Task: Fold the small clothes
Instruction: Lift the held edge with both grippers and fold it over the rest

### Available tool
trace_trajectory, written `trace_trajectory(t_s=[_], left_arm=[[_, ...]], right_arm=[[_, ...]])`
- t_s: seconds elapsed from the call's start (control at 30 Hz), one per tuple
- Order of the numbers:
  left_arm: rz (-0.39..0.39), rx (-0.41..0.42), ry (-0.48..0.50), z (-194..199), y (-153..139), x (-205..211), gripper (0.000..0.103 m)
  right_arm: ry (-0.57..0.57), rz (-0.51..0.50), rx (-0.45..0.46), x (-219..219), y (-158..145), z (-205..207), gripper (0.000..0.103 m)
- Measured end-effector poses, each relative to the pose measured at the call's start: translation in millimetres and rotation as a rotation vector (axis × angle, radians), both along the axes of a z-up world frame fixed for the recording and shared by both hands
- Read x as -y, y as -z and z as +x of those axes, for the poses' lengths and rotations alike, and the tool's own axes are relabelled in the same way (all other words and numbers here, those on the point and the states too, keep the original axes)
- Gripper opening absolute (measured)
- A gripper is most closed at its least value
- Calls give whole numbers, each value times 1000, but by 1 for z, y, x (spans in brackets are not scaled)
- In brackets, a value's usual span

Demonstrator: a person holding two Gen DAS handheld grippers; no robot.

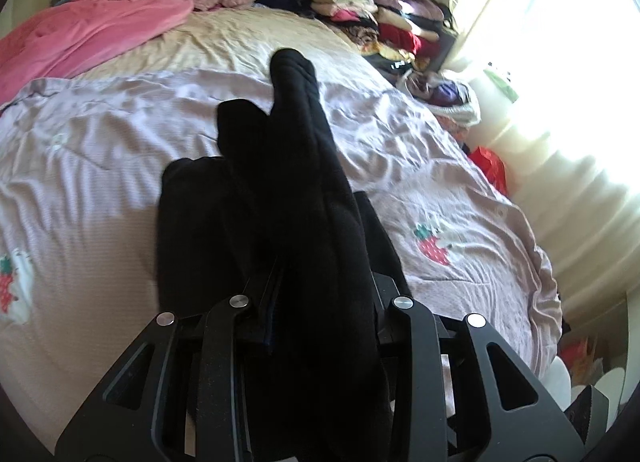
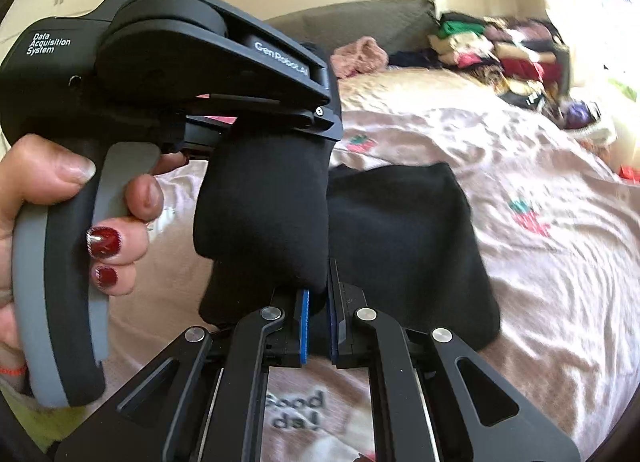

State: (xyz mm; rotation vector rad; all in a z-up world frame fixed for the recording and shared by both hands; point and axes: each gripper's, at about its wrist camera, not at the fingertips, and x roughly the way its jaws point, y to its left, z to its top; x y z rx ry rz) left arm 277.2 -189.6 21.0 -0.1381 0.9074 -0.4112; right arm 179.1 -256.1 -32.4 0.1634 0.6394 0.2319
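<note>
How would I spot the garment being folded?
Find the bed's lilac strawberry-print sheet. Above it, the left gripper and right gripper both pinch one black fleecy garment. It is the only dark cloth here; the heaped clothes are colourful.

Garment (image 2: 400, 246) on bed (image 2: 560, 282)

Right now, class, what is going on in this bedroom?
A person is folding a black garment over a bed, a claw in each hand. The left claw is clamped on a bunched part of it, and the right claw is shut on another part, so the cloth hangs between them above the lilac sheet. A hand grips the left claw's handle. Folded clothes are stacked by the window; a pink garment lies near the pillow.
</note>
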Motion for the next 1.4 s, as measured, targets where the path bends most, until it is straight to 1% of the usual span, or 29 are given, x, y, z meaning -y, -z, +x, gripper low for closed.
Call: trace_trajectory(t_s=[0.13, 0.17, 0.2, 0.23, 0.27, 0.3, 0.33, 0.37, 0.4, 0.43, 0.47, 0.5, 0.57, 0.6, 0.63, 0.67, 0.7, 0.8, 0.83, 0.9, 1.0, 1.1, 1.17, 1.2, 1.23, 1.27, 1.37, 1.4], left_arm=[[31, -33, 32, 7, 16, 25, 23], [38, -46, 46, 10, 22, 31, 25], [32, -53, 49, 11, 25, 34, 35], [6, -64, 61, 11, 28, 36, 43], [-34, -76, 78, 10, 29, 34, 55], [-66, -79, 81, 9, 28, 30, 62], [-111, -77, 84, 7, 25, 23, 62], [-131, -72, 79, 6, 22, 18, 65], [-136, -52, 55, 3, 18, 10, 69], [-139, -34, 42, 0, 16, 2, 69], [-143, -18, 33, -3, 14, -6, 69], [-128, -2, 16, -5, 14, -16, 69], [-56, 11, -11, -9, 17, -26, 69], [-4, 15, -26, -11, 22, -31, 69], [32, 13, -33, -13, 29, -35, 69], [50, 11, -34, -14, 32, -37, 69], [89, -2, -36, -16, 42, -39, 69], [101, -17, -19, -24, 57, -41, 69], [102, -13, -17, -26, 59, -41, 69], [115, 4, -17, -31, 60, -40, 69], [132, 13, -12, -36, 61, -37, 69], [132, 12, -9, -40, 63, -37, 69], [132, 11, -6, -40, 64, -38, 69], [130, 9, -6, -41, 64, -38, 69], [127, 7, -5, -41, 64, -38, 69], [124, 5, -4, -42, 64, -39, 69], [106, -1, 2, -46, 62, -42, 69], [99, -2, 5, -47, 61, -43, 69]], right_arm=[[28, 12, -47, 14, 10, 2, 6], [31, 20, -60, 17, 13, 3, 6], [37, 36, -78, 20, 17, 5, 6], [40, 52, -90, 24, 20, 6, 7], [45, 72, -111, 28, 23, 7, 8], [57, 82, -126, 31, 26, 6, 8], [65, 94, -137, 35, 29, 6, 14], [74, 107, -144, 39, 31, 6, 19], [92, 127, -155, 46, 33, 5, 20], [103, 144, -165, 51, 35, 4, 20], [109, 172, -176, 57, 37, 3, 24], [114, 210, -185, 62, 38, 0, 26], [125, 250, -182, 69, 36, -4, 33], [136, 257, -177, 72, 33, -8, 40], [143, 262, -169, 73, 31, -10, 44], [150, 271, -158, 75, 28, -13, 53], [156, 283, -144, 78, 23, -15, 60], [169, 306, -119, 85, 14, -15, 65], [172, 311, -117, 88, 12, -12, 69], [171, 309, -123, 90, 8, 2, 71], [175, 304, -156, 90, 8, 17, 72], [167, 337, -194, 89, 10, 37, 73], [147, 343, -239, 87, 15, 47, 74], [143, 338, -275, 84, 21, 53, 71], [154, 333, -282, 82, 22, 52, 58], [155, 336, -277, 81, 23, 53, 25], [128, 319, -220, 79, 15, 46, 24], [129, 297, -195, 78, 12, 42, 24]])
